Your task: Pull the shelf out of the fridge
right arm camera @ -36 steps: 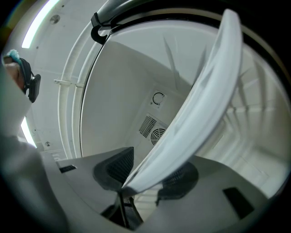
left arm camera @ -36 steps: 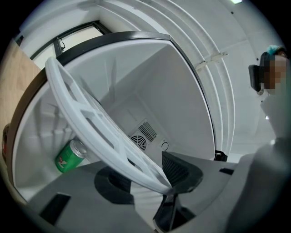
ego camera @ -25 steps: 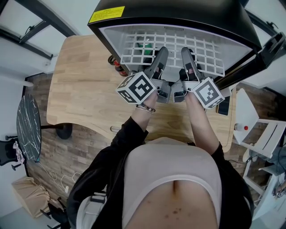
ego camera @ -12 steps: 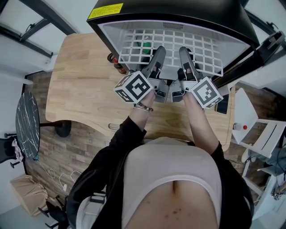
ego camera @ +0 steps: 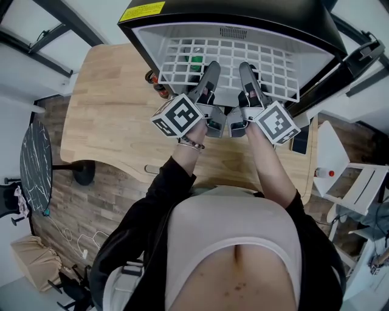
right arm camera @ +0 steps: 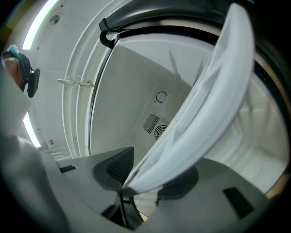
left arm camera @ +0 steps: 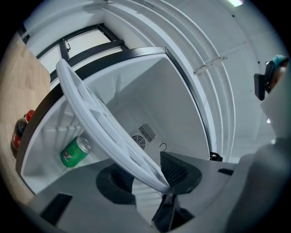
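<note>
On shelf (ego camera: 275, 68) edge: left gripper (ego camera: 210, 71) closing, right gripper (ego camera: 246, 70) seemingly clamped.

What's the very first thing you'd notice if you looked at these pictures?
Two grippers with checkered cubes, the left gripper and the right gripper, clamp the front edge of the white shelf of an open black fridge on a wooden table. The left one's jaws are closing on the shelf. A bright green can sits inside the fridge, below the shelf.

One fridge (ego camera: 243, 18), one shelf (ego camera: 276, 67), one green can (left arm camera: 75, 152), two tongs (ego camera: 209, 70) (ego camera: 248, 70).
</note>
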The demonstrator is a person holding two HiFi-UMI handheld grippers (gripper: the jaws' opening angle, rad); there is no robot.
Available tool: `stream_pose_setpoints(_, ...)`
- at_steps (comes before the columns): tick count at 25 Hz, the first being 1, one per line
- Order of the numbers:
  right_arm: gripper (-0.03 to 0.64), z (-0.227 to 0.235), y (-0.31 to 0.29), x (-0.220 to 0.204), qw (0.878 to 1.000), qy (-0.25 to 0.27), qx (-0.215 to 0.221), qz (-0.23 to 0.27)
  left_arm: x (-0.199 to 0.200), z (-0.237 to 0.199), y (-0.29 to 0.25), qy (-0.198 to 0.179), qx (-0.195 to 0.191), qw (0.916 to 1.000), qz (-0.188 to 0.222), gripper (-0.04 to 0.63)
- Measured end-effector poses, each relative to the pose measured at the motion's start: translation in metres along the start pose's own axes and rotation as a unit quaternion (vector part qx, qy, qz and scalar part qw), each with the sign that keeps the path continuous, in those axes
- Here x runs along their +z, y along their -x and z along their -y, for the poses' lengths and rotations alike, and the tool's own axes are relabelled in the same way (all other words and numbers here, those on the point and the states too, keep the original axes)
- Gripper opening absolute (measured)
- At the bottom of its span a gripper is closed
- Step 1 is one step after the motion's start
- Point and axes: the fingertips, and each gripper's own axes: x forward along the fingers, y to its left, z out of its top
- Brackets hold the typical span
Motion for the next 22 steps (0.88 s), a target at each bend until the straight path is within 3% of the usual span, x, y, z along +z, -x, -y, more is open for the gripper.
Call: stream_pose_setpoints(22, 0.163, -0.003, 0.014, -0.004, 1.000, -0.014, -0.010, 0.009, -0.005, 0.005, 0.014, 0.014, -0.002, 0.9998, -0.010, 0.152)
